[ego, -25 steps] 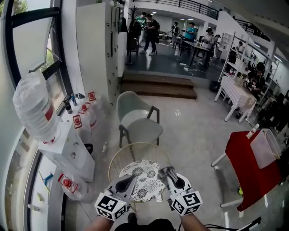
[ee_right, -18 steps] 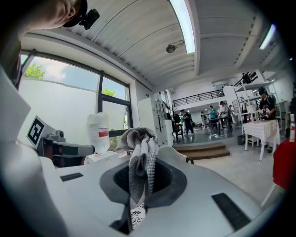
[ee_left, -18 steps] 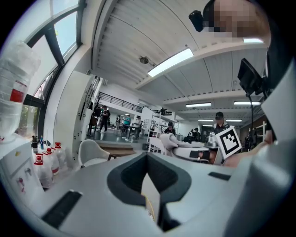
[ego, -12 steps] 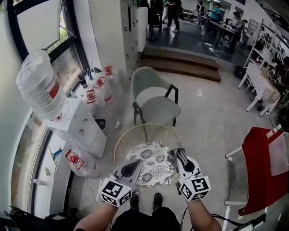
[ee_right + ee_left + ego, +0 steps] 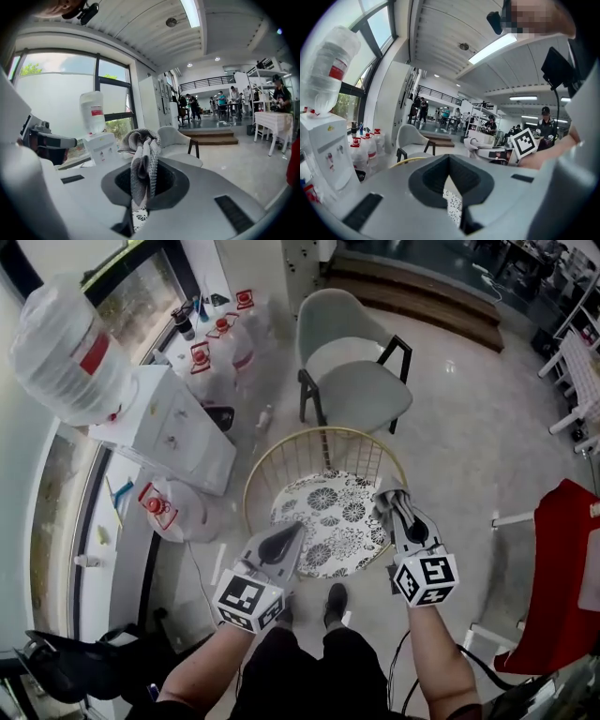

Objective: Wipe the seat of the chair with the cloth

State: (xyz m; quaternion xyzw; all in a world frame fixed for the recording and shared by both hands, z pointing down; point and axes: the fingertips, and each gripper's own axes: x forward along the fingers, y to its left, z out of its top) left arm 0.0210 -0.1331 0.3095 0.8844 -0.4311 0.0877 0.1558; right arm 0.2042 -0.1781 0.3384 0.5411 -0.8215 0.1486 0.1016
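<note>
While the right gripper (image 5: 390,503) pinched the bunched grey knit cloth (image 5: 140,157) above the floral-patterned seat (image 5: 328,526) of the gold wire chair (image 5: 314,431) and the left gripper (image 5: 292,534) was closed empty, wiping likely required flat, pressed contact

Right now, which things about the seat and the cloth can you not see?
- Seat: head view, parts of its edge hidden by the left tool and right tool; dirt too small to tell on its pattern.
- Cloth: right gripper view, lower end hidden inside the tool; bunched, so full shape unknown.
- Chair legs: head view, hidden under the seat.
</note>
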